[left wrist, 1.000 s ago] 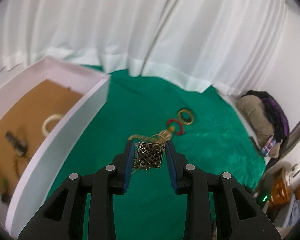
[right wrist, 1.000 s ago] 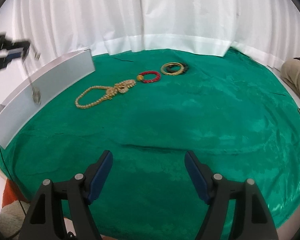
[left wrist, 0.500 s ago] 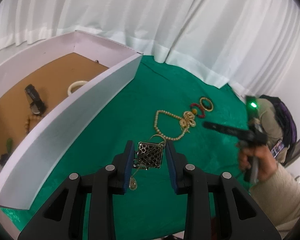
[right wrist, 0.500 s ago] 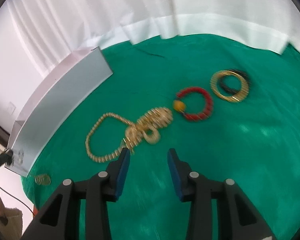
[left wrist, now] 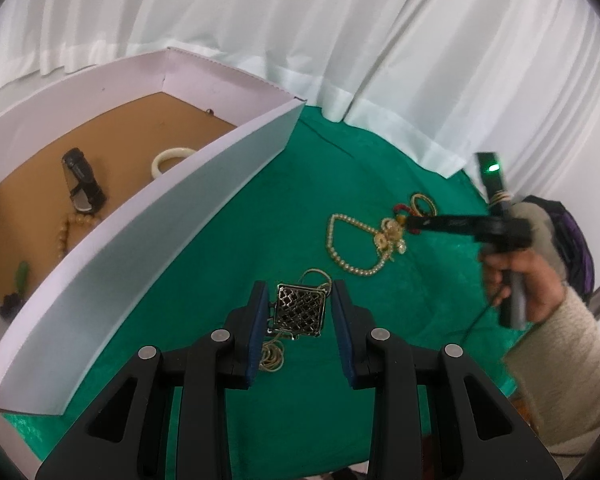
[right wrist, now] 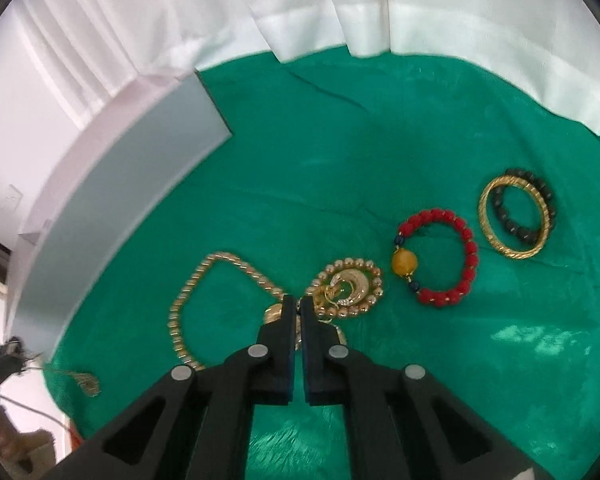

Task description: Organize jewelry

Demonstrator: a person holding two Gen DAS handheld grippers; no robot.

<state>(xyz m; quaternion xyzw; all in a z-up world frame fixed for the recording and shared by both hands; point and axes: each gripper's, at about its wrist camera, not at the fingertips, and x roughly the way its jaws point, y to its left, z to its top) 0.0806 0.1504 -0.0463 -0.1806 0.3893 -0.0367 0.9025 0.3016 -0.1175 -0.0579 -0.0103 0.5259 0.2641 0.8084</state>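
My left gripper (left wrist: 300,316) is shut on a square gold filigree pendant (left wrist: 301,310); its thin chain (left wrist: 271,354) hangs onto the green cloth beside the white box (left wrist: 172,216). My right gripper (right wrist: 298,312) is closed down on the gold bead necklace (right wrist: 188,300) at its ornate gold pendant cluster (right wrist: 346,288). The necklace (left wrist: 356,240) and the right gripper (left wrist: 452,224) also show in the left wrist view. A red bead bracelet (right wrist: 440,258), a gold bangle (right wrist: 514,216) and a dark bead bracelet (right wrist: 540,200) lie to the right.
The box's brown floor holds a white bangle (left wrist: 172,158), a dark clip (left wrist: 82,182), tan beads (left wrist: 66,228) and small dark pieces. White curtains hang behind the green-covered table (right wrist: 380,140). A dangling chain end (right wrist: 86,382) lies near the cloth's left edge.
The right gripper moved down to the gold necklace and closed on it. The left gripper, still holding the pendant, drew back from the box, its chain now resting on the cloth.
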